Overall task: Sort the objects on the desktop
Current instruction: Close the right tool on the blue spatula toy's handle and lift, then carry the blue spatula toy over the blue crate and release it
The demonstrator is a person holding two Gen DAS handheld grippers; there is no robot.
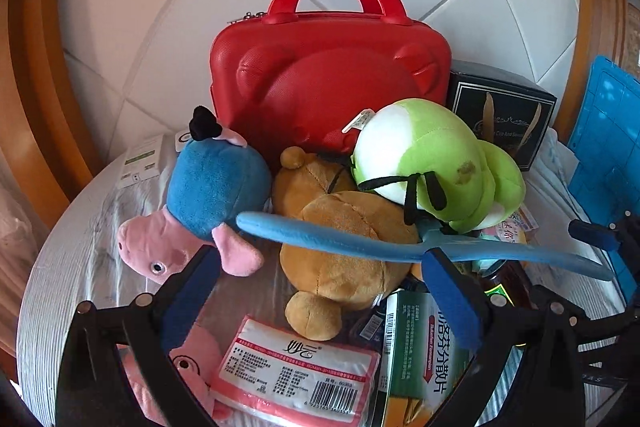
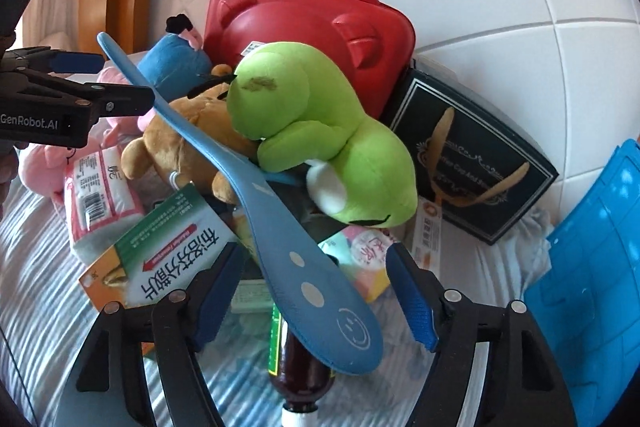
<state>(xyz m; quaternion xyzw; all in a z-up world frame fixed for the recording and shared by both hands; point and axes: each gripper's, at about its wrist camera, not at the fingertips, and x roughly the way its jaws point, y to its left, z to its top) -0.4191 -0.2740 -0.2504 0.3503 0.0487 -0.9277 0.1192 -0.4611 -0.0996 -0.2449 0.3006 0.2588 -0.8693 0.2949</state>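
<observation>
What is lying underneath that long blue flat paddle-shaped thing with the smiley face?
Under the blue paddle lie a dark brown bottle, a brown plush bear and a pastel pink-and-yellow box. The green plush frog rests on it. Whatever is deeper stays covered.

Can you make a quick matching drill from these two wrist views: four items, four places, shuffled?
Items:
1. red hard-shell case
2. green plush frog
3. long blue shoehorn
4. dark brown bottle

Places:
A. lying across the pile, under the frog
B. upright at the back against the white wall
C. on top of the pile, in front of the case
D. under the shoehorn's wide end

Pairs: 1-B, 2-C, 3-A, 4-D
</observation>
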